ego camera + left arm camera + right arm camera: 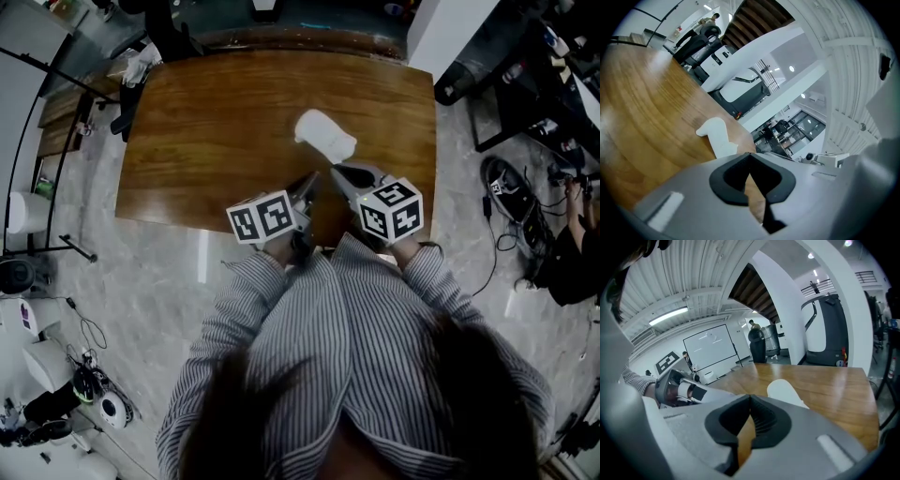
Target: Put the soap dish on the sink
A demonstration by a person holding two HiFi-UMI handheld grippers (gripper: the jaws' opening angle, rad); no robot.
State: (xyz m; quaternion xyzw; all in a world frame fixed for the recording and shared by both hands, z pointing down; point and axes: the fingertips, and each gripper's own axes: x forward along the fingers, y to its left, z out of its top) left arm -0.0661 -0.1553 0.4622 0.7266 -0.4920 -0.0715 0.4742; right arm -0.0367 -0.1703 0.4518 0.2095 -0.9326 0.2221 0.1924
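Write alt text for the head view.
A white soap dish lies on a wooden table, just beyond the left tool and right tool, which point toward it from the near edge, both shut and empty. The striped shirt of the person holding them fills the foreground, seen from above.

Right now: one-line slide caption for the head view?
Left gripper and right gripper, both shut, over wooden table; white soap dish just ahead.
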